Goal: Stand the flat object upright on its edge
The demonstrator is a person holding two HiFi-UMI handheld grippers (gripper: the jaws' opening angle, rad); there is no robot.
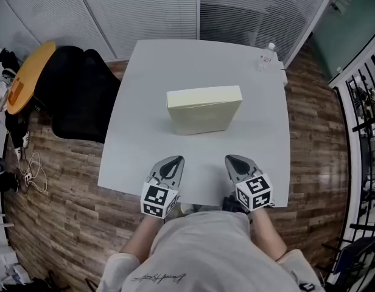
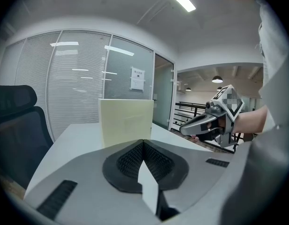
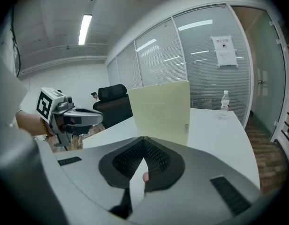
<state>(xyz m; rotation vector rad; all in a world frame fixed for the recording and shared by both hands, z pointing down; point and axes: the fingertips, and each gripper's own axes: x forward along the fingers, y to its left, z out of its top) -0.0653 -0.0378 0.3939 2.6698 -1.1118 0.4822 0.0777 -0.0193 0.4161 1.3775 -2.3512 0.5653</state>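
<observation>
**Ann:** How are the two grippers held?

**Ben:** The left gripper point(image 1: 171, 163) and the right gripper point(image 1: 236, 162) are held side by side over the near edge of the table point(image 1: 145, 145), one in each hand. Both are pointed away from the person and tipped a little down.

**Ann:** Are the jaws pulled apart?

**Ben:** No. On each gripper the jaws are pressed together at the tips, and nothing is pinched between them.

**Ann:** Where is the flat box point(image 1: 204, 111) found?

**Ben:** It is stood up on its long edge in the middle of the table. It is kept well apart from both grippers and is not touched by either one.

**Ann:** What is it like?

**Ben:** It is pale yellow and smooth. It is shaped like a thin block with straight sides and sharp corners.

**Ann:** And the grippers?

**Ben:** They are covered in smooth grey shells. Dark pads point(image 2: 125, 161) with tiny ridges are set where the jaws meet. A cube point(image 1: 157, 199) with black and white squares is fixed at the back of each.

**Ann:** What else can be seen?

**Ben:** The table is white and smooth. A clear bottle point(image 1: 268, 55) is stood at its far right corner. A black chair point(image 1: 78, 96) is parked to the left, on a floor point(image 1: 66, 212) of brown wood planks.
</observation>
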